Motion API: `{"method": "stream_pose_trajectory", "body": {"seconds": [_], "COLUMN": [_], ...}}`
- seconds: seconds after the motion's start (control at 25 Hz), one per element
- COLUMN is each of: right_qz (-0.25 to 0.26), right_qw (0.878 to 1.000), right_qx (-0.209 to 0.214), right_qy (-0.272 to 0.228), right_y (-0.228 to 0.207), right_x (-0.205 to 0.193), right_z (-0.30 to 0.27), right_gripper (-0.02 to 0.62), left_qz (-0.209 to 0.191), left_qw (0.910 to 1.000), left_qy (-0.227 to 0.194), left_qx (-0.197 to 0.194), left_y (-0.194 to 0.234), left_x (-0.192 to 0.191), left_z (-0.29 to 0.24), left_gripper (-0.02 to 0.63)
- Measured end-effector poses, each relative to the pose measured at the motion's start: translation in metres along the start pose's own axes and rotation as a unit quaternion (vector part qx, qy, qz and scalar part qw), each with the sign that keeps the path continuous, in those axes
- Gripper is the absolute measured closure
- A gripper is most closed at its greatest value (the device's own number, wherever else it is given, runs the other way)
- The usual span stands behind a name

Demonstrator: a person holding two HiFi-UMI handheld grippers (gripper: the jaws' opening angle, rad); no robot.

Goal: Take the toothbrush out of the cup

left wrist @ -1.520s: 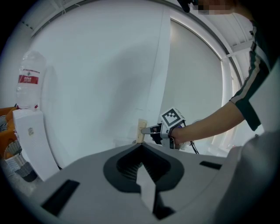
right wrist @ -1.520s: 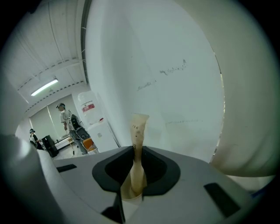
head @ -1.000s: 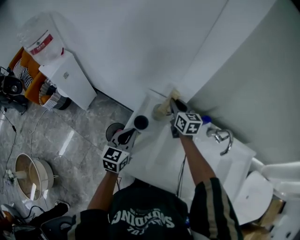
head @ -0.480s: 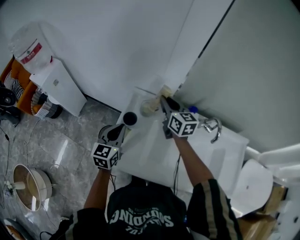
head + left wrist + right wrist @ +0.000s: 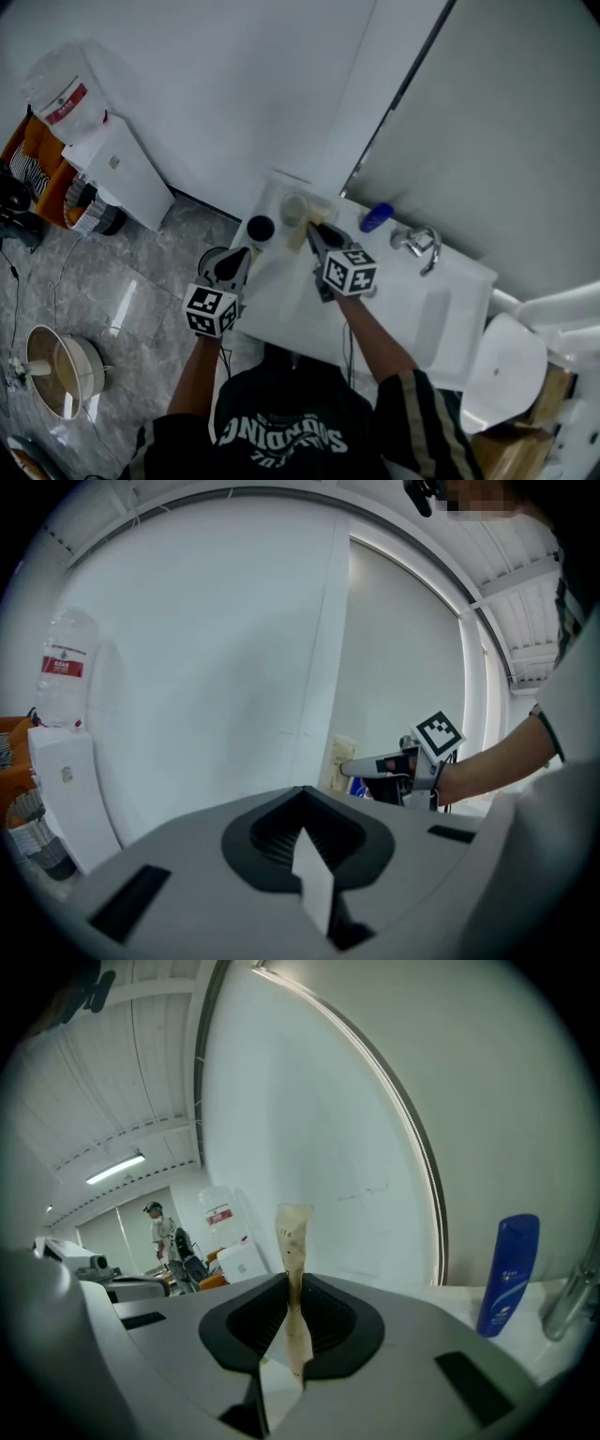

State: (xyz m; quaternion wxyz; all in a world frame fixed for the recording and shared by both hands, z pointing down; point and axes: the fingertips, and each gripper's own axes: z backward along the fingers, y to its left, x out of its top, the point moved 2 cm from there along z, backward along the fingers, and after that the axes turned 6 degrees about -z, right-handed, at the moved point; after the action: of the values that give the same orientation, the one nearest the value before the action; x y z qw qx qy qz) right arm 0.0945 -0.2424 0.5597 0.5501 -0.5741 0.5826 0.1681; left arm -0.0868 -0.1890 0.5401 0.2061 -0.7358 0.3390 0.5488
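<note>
My right gripper [image 5: 314, 232] is shut on a cream-coloured toothbrush [image 5: 293, 1279]; its flat handle stands upright between the jaws, and its tip [image 5: 298, 234] sticks out just in front of the clear cup [image 5: 293, 207]. The cup stands at the counter's far left corner, apart from the brush. The left gripper view shows that gripper [image 5: 361, 765] from the side with the cream brush [image 5: 343, 754] at its tip. My left gripper [image 5: 244, 255] hovers at the counter's left edge, near a black round thing [image 5: 260, 228]. Its jaws [image 5: 309, 855] look shut with nothing between them.
A blue bottle [image 5: 377, 217] [image 5: 507, 1274] and a chrome tap [image 5: 419, 246] stand on the white counter [image 5: 291, 300] to the right. The wall rises just behind. A water dispenser [image 5: 103, 155] stands on the floor at left, a toilet [image 5: 506, 375] at right.
My right gripper has drawn back from the wall toward me with the toothbrush, which now sits outside the cup. The left gripper has barely shifted.
</note>
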Motion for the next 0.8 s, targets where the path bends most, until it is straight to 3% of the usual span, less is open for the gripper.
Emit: {"method": "stream_pose_trajectory", "body": {"seconds": [0.16, 0.32, 0.52, 0.8], "right_qz": [-0.018, -0.082, -0.174, -0.232], "right_qw": [0.999, 0.994, 0.973, 0.950], "right_qx": [0.013, 0.028, 0.058, 0.059], "right_qy": [0.028, 0.063, 0.137, 0.199], "right_y": [0.013, 0.020, 0.029, 0.025], "right_x": [-0.033, -0.064, -0.108, -0.151], "right_z": [-0.003, -0.006, -0.012, -0.023], "right_gripper": [0.552, 0.552, 0.552, 0.552], "left_qz": [0.001, 0.006, 0.012, 0.021], "left_qw": [1.0000, 0.9999, 0.9998, 0.9996], "left_qy": [0.004, 0.009, 0.012, 0.018], "left_qx": [0.000, 0.002, 0.004, 0.008], "left_y": [-0.002, -0.004, -0.003, -0.001], "left_x": [-0.005, -0.012, -0.017, -0.024], "left_z": [0.005, 0.009, 0.011, 0.012], "left_gripper": [0.606, 0.606, 0.606, 0.606]}}
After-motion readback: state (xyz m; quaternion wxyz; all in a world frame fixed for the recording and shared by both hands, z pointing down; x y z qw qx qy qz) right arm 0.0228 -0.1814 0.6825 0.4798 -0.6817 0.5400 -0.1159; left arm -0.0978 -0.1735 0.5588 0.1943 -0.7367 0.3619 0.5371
